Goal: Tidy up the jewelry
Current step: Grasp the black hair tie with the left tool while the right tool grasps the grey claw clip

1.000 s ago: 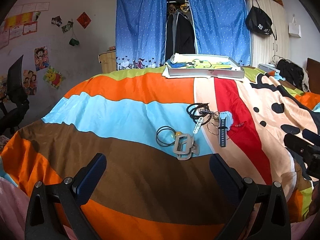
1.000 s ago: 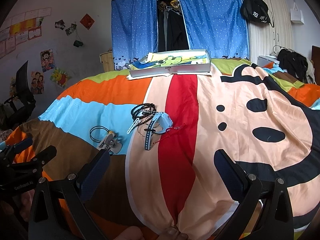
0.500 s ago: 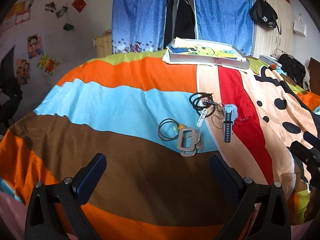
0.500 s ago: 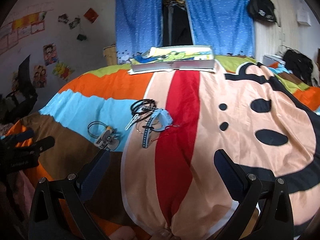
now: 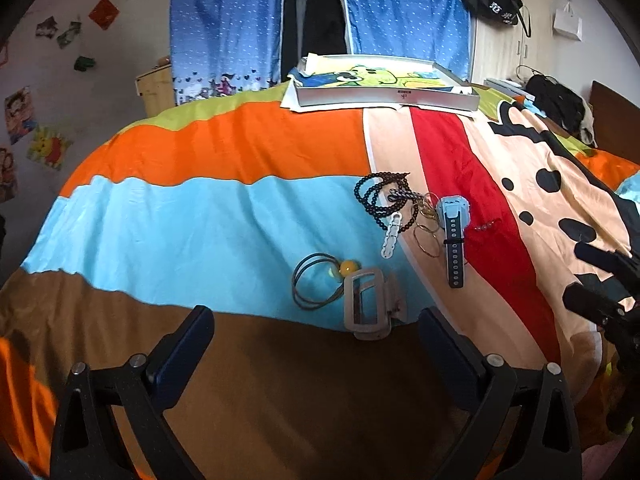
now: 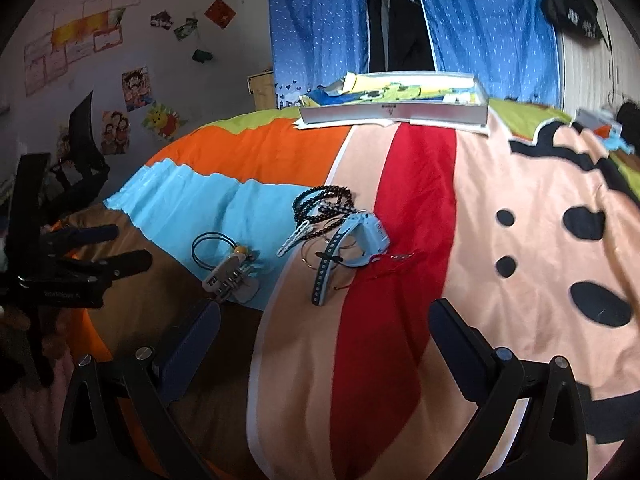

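Jewelry lies in a loose cluster on the striped bedspread: a grey hair claw clip (image 5: 370, 306), a dark hair tie with a yellow bead (image 5: 316, 286), a black bead necklace (image 5: 382, 196), a white clip (image 5: 391, 235), thin hoop bangles (image 5: 426, 232), a light-blue watch (image 5: 452, 236) and a small red chain (image 5: 486, 226). My left gripper (image 5: 316, 340) is open and empty, just short of the claw clip. My right gripper (image 6: 324, 336) is open and empty, just short of the watch (image 6: 352, 244) and the claw clip (image 6: 230, 276).
A shallow grey box (image 5: 384, 90) with colourful paper lies at the far side of the bed. Blue curtains (image 5: 228, 24) hang behind it. A wardrobe with a black bag (image 5: 492, 0) stands at right. The left gripper (image 6: 80, 264) shows in the right wrist view.
Both grippers have moved forward and lower towards the jewelry cluster, which looks larger now. Their jaws stay open. The jewelry has not moved.
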The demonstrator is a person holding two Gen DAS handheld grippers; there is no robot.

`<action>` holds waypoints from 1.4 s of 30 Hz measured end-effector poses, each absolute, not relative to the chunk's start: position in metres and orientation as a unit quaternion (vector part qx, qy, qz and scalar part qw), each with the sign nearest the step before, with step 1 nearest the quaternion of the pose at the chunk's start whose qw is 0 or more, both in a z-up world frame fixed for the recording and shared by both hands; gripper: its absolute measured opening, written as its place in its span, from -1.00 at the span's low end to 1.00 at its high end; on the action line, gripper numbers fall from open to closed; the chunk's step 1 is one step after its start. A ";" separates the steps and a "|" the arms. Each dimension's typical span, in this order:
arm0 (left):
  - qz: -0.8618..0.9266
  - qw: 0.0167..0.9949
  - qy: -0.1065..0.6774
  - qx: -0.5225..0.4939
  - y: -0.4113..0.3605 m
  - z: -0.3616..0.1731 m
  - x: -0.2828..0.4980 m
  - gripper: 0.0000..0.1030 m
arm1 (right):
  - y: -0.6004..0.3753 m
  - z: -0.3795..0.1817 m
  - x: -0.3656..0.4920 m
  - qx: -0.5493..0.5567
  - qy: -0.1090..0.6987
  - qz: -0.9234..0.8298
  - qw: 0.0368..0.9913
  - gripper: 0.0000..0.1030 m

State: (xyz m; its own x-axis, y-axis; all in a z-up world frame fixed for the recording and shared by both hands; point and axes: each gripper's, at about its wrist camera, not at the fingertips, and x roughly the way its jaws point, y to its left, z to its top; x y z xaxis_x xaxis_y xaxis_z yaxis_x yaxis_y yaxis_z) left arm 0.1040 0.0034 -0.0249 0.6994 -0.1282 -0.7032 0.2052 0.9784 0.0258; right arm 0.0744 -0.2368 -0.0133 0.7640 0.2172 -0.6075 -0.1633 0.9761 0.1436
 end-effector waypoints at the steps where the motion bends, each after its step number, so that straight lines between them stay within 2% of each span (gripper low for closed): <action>1: -0.093 0.920 0.378 0.052 0.004 -0.026 0.108 0.86 | -0.236 -0.016 0.077 0.048 0.330 0.105 0.937 0.96; 5: -0.102 0.917 0.383 0.051 0.010 -0.030 0.124 0.62 | -0.226 -0.028 0.086 0.057 0.338 0.122 0.931 0.83; 7: -0.111 0.914 0.388 0.044 0.014 -0.033 0.131 0.41 | -0.215 -0.035 0.092 0.057 0.344 0.137 0.927 0.75; 9: -0.119 0.911 0.394 0.038 0.019 -0.037 0.137 0.34 | -0.206 -0.041 0.098 0.057 0.351 0.153 0.922 0.60; 11: -0.136 0.906 0.399 0.034 0.021 -0.043 0.144 0.30 | -0.195 -0.046 0.104 0.053 0.358 0.177 0.915 0.57; 17: -0.149 0.897 0.414 0.041 0.019 -0.059 0.158 -0.09 | -0.166 -0.060 0.128 0.000 0.376 0.241 0.895 0.31; 19: -0.145 0.894 0.422 0.033 0.022 -0.065 0.163 -0.24 | -0.162 -0.063 0.135 -0.003 0.380 0.254 0.890 0.31; 26: -0.145 0.887 0.438 -0.011 0.036 -0.082 0.176 -0.47 | -0.151 -0.070 0.158 0.021 0.385 0.276 0.880 0.31; 31: -0.156 0.878 0.450 -0.045 0.042 -0.093 0.183 -0.83 | -0.143 -0.076 0.167 0.012 0.392 0.300 0.870 0.31; 34: -0.156 0.875 0.453 -0.061 0.045 -0.096 0.184 -0.88 | -0.145 -0.079 0.174 0.027 0.397 0.301 0.867 0.28; 37: -0.153 0.875 0.455 -0.065 0.045 -0.098 0.185 -0.89 | -0.148 -0.081 0.181 0.052 0.401 0.299 0.865 0.04; 42: -0.145 0.879 0.452 -0.050 0.041 -0.097 0.182 -0.90 | -0.142 -0.083 0.189 0.071 0.409 0.280 0.866 -0.54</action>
State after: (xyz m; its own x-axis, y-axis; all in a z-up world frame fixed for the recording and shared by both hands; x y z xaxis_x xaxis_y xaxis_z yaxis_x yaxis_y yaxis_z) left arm 0.1823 0.0406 -0.0971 0.5493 -0.3001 -0.7799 0.2088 0.9530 -0.2197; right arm 0.1893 -0.1419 -0.0833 0.5083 0.5434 -0.6681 -0.4275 0.8327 0.3520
